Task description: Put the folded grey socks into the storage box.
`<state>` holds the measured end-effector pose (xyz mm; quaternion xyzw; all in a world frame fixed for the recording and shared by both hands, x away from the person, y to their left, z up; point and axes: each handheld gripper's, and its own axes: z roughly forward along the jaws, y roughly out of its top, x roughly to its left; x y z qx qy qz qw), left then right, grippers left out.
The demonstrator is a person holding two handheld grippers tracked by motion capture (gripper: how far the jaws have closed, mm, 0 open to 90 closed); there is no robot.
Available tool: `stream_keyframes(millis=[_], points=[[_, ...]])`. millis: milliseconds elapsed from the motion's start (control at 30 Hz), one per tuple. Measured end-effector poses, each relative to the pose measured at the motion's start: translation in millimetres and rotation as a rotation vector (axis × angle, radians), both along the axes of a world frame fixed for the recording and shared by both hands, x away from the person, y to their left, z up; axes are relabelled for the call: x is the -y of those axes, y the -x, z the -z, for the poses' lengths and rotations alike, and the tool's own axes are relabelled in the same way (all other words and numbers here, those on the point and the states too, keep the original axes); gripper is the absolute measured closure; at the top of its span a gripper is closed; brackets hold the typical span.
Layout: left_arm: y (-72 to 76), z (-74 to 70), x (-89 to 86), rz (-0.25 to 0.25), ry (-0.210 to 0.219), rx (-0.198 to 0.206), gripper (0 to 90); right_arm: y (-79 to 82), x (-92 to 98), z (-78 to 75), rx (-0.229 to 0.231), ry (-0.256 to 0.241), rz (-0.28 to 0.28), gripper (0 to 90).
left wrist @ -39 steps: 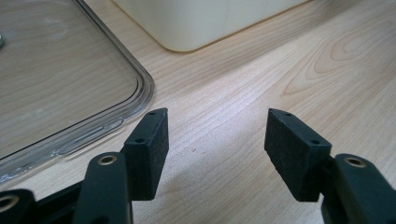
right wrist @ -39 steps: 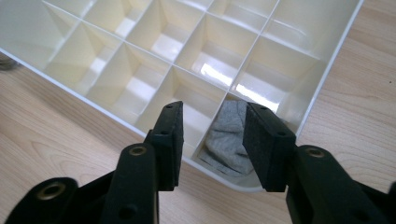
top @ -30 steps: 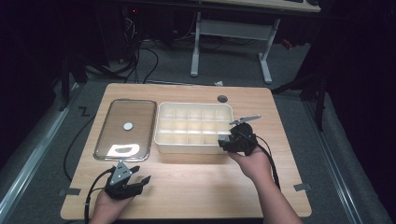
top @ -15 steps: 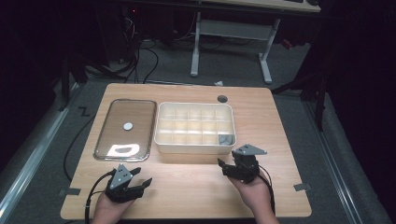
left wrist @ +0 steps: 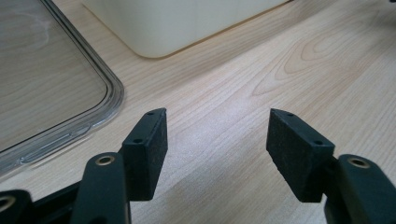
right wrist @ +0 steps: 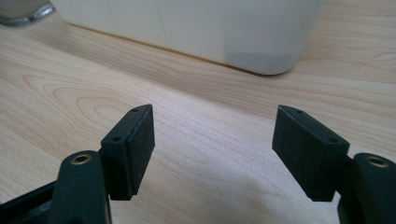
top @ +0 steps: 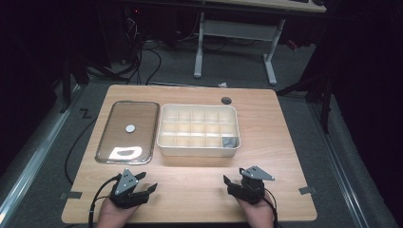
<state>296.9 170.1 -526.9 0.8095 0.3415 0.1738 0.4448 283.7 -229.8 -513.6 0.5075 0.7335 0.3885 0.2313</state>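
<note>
A cream compartment box (top: 198,127) stands in the middle of the wooden table, with a small grey object (top: 230,141) in its near right compartment. To its left lies a clear lid (top: 127,131) with a white round spot on it. My left gripper (top: 142,184) rests open near the front left edge, nothing between its jaws; its own view has the lid (left wrist: 51,88) and the box wall (left wrist: 187,23) ahead. My right gripper (top: 234,183) rests open near the front right, empty, facing the box's near right corner (right wrist: 261,46).
A round cable hole (top: 226,100) sits in the table (top: 285,142) behind the box. Beyond the table's far edge are a white desk frame (top: 235,33) and cables on the dark floor. Bare wood lies between the two grippers.
My right gripper has drawn back from the box's near right corner to the table's front edge. The grey object now lies in the box. The left gripper has not moved.
</note>
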Motion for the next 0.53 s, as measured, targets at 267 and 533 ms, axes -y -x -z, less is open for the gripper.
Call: stream_keyframes(millis=[267, 533], points=[[-0.5, -0.5, -0.9, -0.006, 0.000, 0.003, 39.1, 2.8, 5.6, 5.5, -0.015, 0.016, 0.010, 29.8], [-1.3, -0.7, -2.1, -0.008, -0.002, 0.003, 39.0, 1.0, 5.9, 8.8, -0.036, 0.010, 0.016, 27.5]])
